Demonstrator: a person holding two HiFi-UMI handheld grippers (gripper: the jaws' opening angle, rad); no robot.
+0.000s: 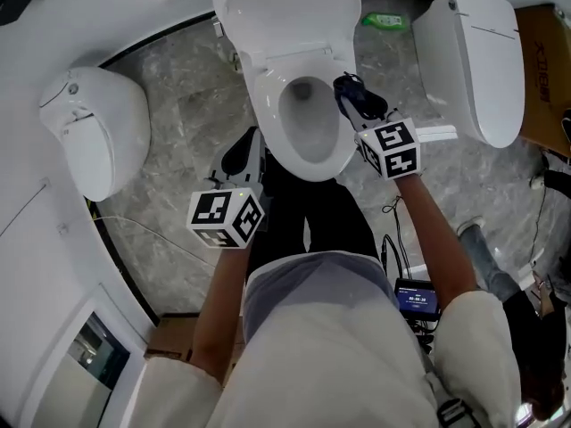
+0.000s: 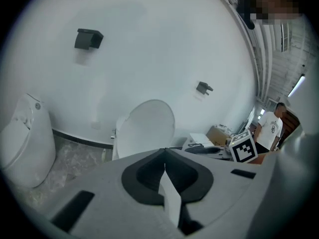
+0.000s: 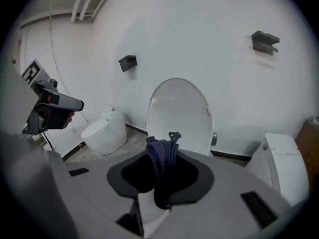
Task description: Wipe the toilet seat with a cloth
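Observation:
The white toilet stands in the middle with its lid raised and the seat rim around the open bowl. My right gripper is over the seat's right side, shut on a dark blue cloth. In the right gripper view the bunched cloth sticks up between the jaws of the right gripper, with the lid beyond. My left gripper hangs by the bowl's front left, off the seat. Seen in its own view, the left gripper is shut on nothing, facing the lid.
A second toilet stands at the left and a third at the right. A green item lies on the marble floor behind. A cardboard box, cables and a small screen are at the right, beside another person's shoe.

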